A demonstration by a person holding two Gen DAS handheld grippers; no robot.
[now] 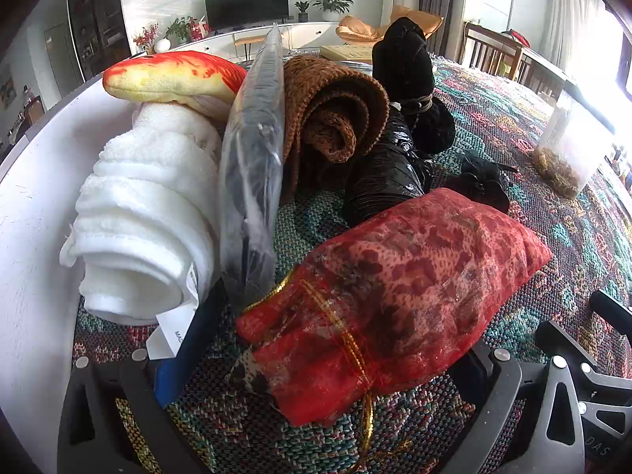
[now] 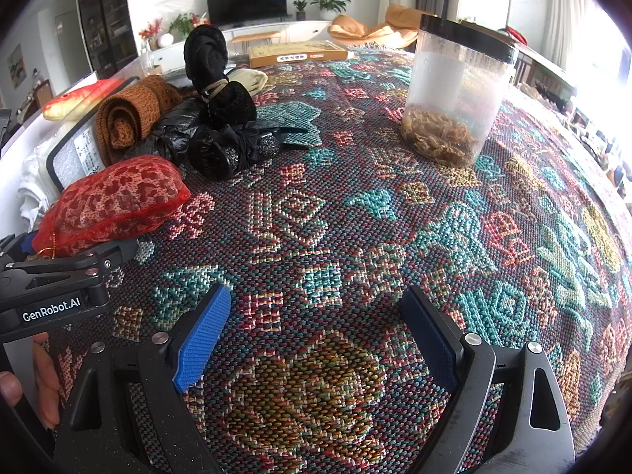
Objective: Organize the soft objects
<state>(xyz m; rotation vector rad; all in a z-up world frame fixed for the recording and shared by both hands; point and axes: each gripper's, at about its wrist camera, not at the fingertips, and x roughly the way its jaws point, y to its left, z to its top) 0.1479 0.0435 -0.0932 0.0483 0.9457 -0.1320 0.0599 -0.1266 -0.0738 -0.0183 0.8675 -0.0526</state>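
A red mesh pouch (image 1: 395, 288) with a gold drawstring lies on the woven cloth between the fingers of my left gripper (image 1: 316, 359), whose jaws stand wide around it without pressing it. It also shows in the right wrist view (image 2: 118, 201). Behind it are a rolled white towel (image 1: 146, 213), an orange fish plush (image 1: 173, 75), a clear plastic bag (image 1: 252, 166), a rolled brown knit (image 1: 331, 114), a black plastic bag (image 1: 383, 177) and a tied black velvet bundle (image 1: 410, 75). My right gripper (image 2: 316, 339) is open and empty over bare cloth.
A clear jar (image 2: 454, 91) with dried material stands at the right. A black hair claw with hair ties (image 2: 225, 154) lies by the soft pile. A flat yellow box (image 2: 296, 53) lies at the far edge. A white surface (image 1: 35, 197) borders the left.
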